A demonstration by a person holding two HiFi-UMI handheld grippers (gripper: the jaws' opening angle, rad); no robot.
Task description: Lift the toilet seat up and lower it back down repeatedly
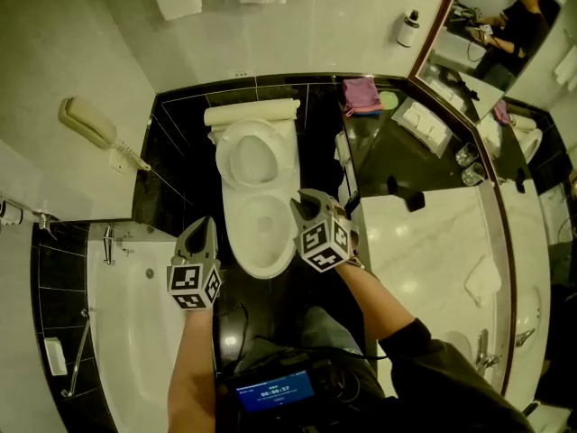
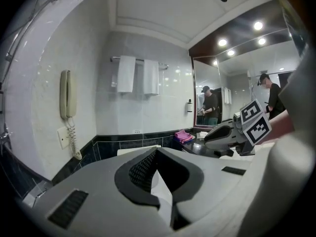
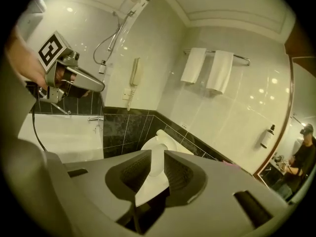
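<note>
The white toilet [image 1: 261, 233] stands against the black-tiled wall. Its seat [image 1: 245, 156] is tipped up against the tank, so the bowl lies uncovered. My right gripper [image 1: 302, 202] hovers over the bowl's right rim. Its jaws stand a little apart with nothing between them, and the right gripper view shows the toilet [image 3: 160, 143] through the gap of that gripper [image 3: 158, 152]. My left gripper [image 1: 209, 225] hangs to the left of the bowl, apart from it. Its tips meet in the left gripper view [image 2: 156, 150], holding nothing.
A bathtub [image 1: 135, 314] lies at the left, with a wall phone [image 1: 90, 123] above it. At the right is a pale vanity counter [image 1: 433, 242] under a mirror, with a pink cloth [image 1: 361, 96] at its far end. A soap bottle [image 1: 408, 28] hangs on the wall.
</note>
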